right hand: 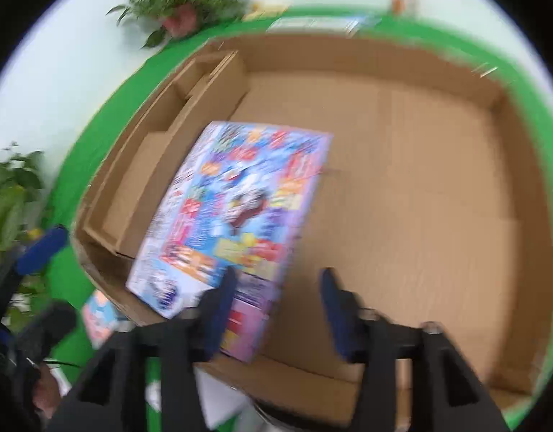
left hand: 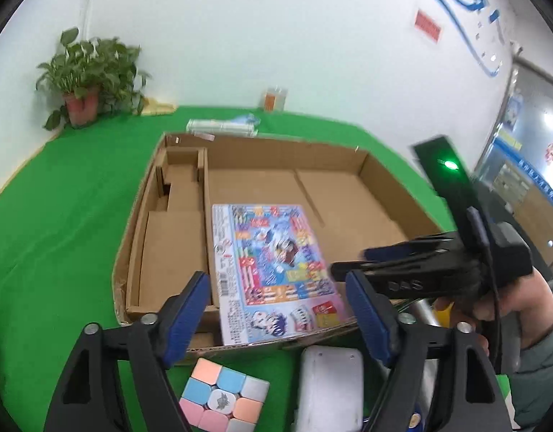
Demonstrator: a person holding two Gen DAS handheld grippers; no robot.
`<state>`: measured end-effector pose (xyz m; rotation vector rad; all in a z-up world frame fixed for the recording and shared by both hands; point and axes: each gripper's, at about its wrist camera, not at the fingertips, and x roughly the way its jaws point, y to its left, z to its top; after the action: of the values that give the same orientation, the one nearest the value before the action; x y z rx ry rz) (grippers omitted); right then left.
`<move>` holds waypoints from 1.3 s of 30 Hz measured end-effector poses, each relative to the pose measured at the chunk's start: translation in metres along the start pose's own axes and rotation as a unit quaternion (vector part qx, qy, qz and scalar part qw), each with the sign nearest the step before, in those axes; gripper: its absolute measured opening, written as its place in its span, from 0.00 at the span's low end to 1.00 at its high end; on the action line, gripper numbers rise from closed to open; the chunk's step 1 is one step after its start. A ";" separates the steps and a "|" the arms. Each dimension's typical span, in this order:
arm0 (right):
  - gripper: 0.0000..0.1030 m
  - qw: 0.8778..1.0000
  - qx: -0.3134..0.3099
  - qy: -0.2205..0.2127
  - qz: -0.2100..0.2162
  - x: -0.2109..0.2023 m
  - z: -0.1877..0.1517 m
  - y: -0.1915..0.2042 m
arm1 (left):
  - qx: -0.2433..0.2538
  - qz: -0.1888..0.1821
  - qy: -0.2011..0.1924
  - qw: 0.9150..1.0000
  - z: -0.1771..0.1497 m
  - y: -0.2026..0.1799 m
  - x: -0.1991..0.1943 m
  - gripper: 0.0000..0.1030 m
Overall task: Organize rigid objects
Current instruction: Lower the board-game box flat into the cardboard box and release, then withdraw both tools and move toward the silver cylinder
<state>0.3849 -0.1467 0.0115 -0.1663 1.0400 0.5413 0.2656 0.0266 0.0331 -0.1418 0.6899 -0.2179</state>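
While the left wrist view takes in the near edge of the desk, the right one looks almost straight down into the carton and is badly blurred. Only the left view shows the pastel cube and a white block on the green cloth just in front of the carton, plus a person's hand gripping the right tool from the right side. That tool's body bears raised letters, too small to read. Only the right view shows a second plant at its left edge, and the left tool's blue pad beside it.

A colourful flat box lies inside the carton's big compartment, its long side against the divider and its near end at the front wall. It is printed with cartoon figures and a barcode; the text cannot be read. The narrow left compartments hold nothing visible.

The left tool stands wide apart, nothing between its pads, hovering over the carton's front edge. The right tool is partly open; its left pad overlaps the box's near corner, but with this blur I cannot tell whether it touches.

A potted plant stands at the far corner.
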 end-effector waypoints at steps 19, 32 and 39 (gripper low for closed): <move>0.80 0.979 0.027 -0.176 -0.095 -0.124 -0.153 0.011 | -0.001 -0.008 -0.024 1.000 -0.052 -0.071 -0.061 0.96; 0.87 0.986 0.041 -0.163 0.002 -0.122 -0.182 0.018 | -0.040 -0.077 0.040 0.995 -0.070 -0.088 -0.030 0.99; 0.86 0.984 0.080 -0.122 0.100 -0.106 -0.206 0.013 | -0.059 -0.161 0.111 0.979 -0.065 -0.097 0.020 0.98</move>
<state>0.1780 -0.2507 -0.0008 0.1447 0.8605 0.6396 0.2237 -0.0759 -0.0089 -0.3486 0.9021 -0.5094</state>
